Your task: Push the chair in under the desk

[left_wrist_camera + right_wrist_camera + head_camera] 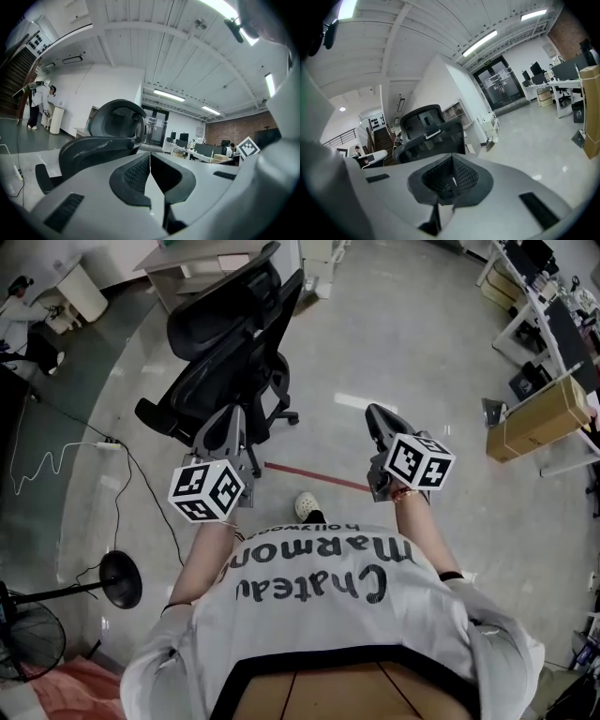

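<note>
A black mesh office chair (234, 343) stands on the grey floor ahead and to the left, its back toward me. A light desk (192, 268) is beyond it at the top of the head view. My left gripper (232, 416) is shut and empty, held just short of the chair's seat. My right gripper (376, 412) is also shut and empty, out to the right over bare floor. The left gripper view has the chair (110, 136) close behind the shut left gripper (150, 158). In the right gripper view the chair (431, 131) sits past the closed right gripper (452, 164).
A floor fan (33, 634) and a round stand base (120, 579) are at the lower left, with a cable and power strip (105, 444) nearby. A cardboard box (539, 416) and desks (548, 329) line the right side. Red tape (319, 476) crosses the floor.
</note>
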Demonstrator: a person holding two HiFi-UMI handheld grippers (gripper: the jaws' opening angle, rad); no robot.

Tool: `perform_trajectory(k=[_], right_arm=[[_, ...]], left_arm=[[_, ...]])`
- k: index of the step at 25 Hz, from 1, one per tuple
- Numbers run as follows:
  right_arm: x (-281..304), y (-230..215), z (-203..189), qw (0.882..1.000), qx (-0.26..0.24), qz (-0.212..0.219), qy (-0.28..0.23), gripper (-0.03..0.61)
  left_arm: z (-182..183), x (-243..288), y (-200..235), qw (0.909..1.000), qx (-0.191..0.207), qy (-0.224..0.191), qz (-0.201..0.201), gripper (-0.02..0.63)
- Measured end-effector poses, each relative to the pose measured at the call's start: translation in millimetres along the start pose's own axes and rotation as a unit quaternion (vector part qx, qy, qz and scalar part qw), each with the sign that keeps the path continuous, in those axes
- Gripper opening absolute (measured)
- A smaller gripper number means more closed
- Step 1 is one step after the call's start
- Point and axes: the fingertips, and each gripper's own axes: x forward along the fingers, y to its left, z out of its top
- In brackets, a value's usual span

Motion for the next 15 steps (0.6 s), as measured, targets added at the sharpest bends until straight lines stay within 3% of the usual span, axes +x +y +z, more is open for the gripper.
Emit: perform_trajectory(k=[8, 15], right_arm=[[58.9, 0.4, 93.5, 0.997, 0.011, 0.071, -0.038, 0.009], [92.1, -10.9, 131.5, 0.993, 0.013, 0.1, -0.055, 0.01]], left_arm=[[51.9, 72.2, 7.3, 0.9992, 0.017, -0.037, 0.004, 0.017], [76.1, 108.3, 13.6, 0.9976, 0.035, -0.059, 0.01, 0.017]])
